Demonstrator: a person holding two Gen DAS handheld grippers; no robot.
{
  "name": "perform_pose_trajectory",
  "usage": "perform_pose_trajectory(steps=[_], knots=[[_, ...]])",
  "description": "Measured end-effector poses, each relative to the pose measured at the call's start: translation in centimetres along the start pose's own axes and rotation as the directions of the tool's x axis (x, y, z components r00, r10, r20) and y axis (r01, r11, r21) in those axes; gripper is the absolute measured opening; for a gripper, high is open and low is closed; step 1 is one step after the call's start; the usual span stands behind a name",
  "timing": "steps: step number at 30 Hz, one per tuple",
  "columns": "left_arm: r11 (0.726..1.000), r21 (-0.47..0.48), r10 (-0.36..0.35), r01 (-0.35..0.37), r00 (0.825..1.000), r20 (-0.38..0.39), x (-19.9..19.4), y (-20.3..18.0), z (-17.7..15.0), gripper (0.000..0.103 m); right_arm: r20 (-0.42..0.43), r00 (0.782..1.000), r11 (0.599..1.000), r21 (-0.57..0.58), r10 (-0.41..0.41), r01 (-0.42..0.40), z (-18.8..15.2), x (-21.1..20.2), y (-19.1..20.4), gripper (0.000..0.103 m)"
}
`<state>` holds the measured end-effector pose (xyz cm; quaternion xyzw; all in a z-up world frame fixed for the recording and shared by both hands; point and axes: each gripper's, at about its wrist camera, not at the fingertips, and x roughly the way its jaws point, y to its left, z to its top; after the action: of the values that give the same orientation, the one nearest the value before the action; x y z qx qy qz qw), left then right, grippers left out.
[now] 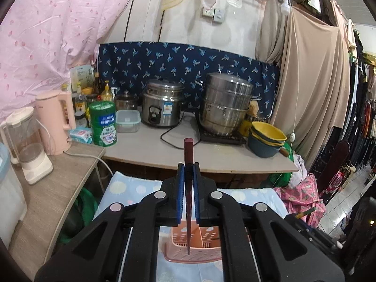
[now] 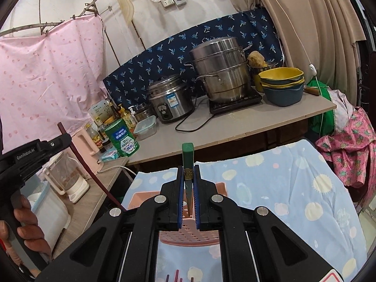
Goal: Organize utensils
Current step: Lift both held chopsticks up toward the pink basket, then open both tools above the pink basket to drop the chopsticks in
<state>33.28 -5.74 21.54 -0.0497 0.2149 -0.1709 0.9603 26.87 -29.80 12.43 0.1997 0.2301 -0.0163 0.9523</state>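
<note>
**Both grippers clamped on chopsticks above the pink basket**

The left gripper (image 1: 188,171) has its blue pads pressed together on a dark red chopstick (image 1: 188,155), which stands nearly upright between them; its thick end rises above the fingertips and its thin tip hangs down over the pink perforated utensil basket (image 1: 202,251). The right gripper (image 2: 188,176) is likewise clamped, on a green chopstick (image 2: 188,156) with a gold band, thick end up and pointed tip down in front of the same pink basket (image 2: 188,235). In the right wrist view the left gripper (image 2: 58,142) appears at the left edge, held by a person's hand (image 2: 25,230), with the red chopstick (image 2: 94,176) slanting down from it.

The basket sits on a light blue cloth with pale dots (image 2: 282,188). At the bottom edge of the right view, a few more stick ends (image 2: 176,276) show on the cloth.

Beyond the cloth, a counter (image 1: 150,145) carries a rice cooker (image 1: 162,105), a stacked steel steamer (image 1: 225,105), nested yellow and blue bowls (image 1: 268,138), a green tin (image 1: 103,124) and a pink kettle (image 1: 56,122).
</note>
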Motion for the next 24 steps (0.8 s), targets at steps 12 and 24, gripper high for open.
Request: perform_pose_trajectory(steps=[12, 24], knots=[[1.0, 0.013, 0.017, -0.017, 0.999, 0.04, 0.8, -0.6, 1.8, 0.007, -0.012, 1.0, 1.0, 0.003, -0.002, 0.002, -0.2, 0.8, -0.5, 0.007], [0.998, -0.033, 0.057, -0.059, 0.998, -0.04, 2.8, 1.2, -1.5, 0.034, -0.023, 1.0, 1.0, 0.019, -0.022, 0.022, -1.3, 1.1, -0.4, 0.034]])
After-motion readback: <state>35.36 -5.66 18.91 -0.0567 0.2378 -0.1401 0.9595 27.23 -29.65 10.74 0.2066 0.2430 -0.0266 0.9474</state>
